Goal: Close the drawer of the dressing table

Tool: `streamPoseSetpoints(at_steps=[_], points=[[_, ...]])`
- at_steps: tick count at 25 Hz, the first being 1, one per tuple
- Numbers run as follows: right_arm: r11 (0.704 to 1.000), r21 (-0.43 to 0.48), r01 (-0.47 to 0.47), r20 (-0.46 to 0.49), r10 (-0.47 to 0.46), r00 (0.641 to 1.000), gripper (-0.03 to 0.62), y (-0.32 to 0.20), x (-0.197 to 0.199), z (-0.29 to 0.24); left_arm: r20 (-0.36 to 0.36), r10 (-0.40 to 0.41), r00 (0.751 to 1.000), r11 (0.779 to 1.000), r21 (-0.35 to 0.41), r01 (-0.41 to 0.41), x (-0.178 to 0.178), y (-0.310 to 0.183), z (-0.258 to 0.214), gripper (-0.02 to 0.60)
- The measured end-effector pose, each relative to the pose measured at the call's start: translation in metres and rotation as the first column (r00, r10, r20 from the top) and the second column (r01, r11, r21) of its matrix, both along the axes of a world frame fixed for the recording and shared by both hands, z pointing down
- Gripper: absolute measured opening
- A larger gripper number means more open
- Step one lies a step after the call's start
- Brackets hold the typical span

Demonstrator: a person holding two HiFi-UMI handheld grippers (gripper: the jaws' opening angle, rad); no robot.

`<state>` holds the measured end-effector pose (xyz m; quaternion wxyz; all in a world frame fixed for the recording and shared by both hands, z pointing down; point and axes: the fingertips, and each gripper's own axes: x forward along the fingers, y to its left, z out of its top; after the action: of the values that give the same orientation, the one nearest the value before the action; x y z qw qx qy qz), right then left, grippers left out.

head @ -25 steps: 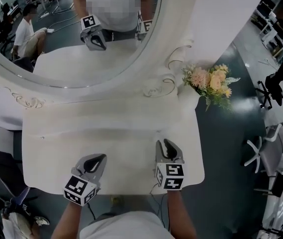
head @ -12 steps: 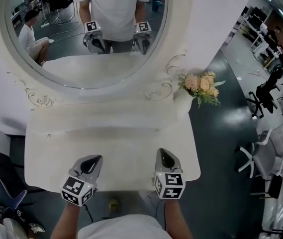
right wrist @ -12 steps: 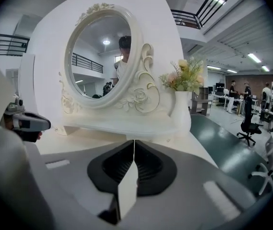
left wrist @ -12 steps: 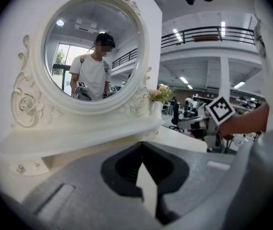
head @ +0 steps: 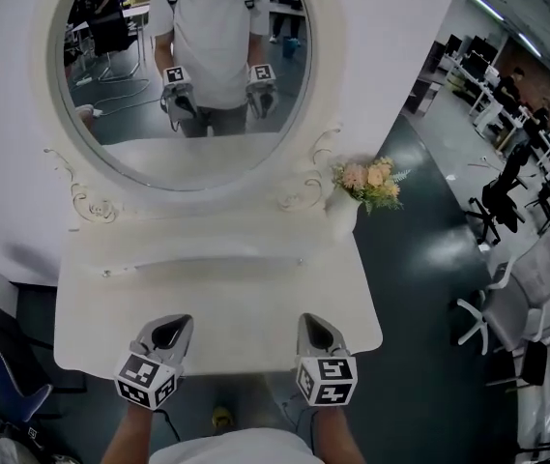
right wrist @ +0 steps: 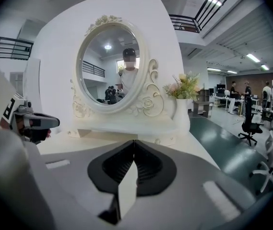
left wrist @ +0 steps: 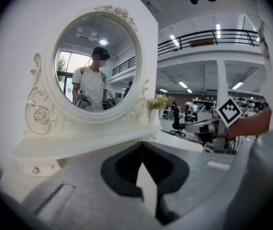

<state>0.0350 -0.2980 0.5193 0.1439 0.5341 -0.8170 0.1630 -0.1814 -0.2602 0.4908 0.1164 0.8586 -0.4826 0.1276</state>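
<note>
**Head view.** White carved dressing table [head: 352, 298] stands against a white wall, with an oval mirror [head: 183, 75] in a scrolled white frame at its back. The pale counter [head: 226, 307] lies below the mirror. The left gripper [head: 170, 329] and right gripper [head: 315, 329] hang over the counter's edge farthest from the mirror. They are side by side, well apart, and both point toward the mirror. The drawer would sit under that edge, but the counter top hides its front from here. A bunch of peach and yellow flowers [head: 366, 182] in a white vase stands just right of the mirror's frame. The mirror reflects a person in a white shirt holding both grippers. Black office chairs [head: 497, 196] stand well right of the mirror.

**Left gripper view.** The jaws are clenched tip to tip with nothing between them. The mirror is ahead and to the left. The low shelf beneath the mirror carries a small round knob [left wrist: 35, 170], and its front looks flush. The right gripper's marker cube shows right of the mirror.

**Right gripper view.** The jaws have just been closing and are now pressed together, empty. The mirror is straight ahead. A second small knob [right wrist: 161, 140] sits on the shelf front below the mirror's right side. The flowers are just right of the frame, and the left gripper is far left of the mirror.
</note>
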Motion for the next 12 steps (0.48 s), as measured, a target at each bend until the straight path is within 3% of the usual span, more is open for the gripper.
streamPoseSetpoints(at_steps=[12], points=[[0.998, 0.06, 0.026, 0.001, -0.026, 1.0, 0.002, 0.052, -0.021, -0.035, -0.015, -0.003, 1.0, 0.995, 0.095, 0.004, -0.019, 0.034, -0.045, -0.002]])
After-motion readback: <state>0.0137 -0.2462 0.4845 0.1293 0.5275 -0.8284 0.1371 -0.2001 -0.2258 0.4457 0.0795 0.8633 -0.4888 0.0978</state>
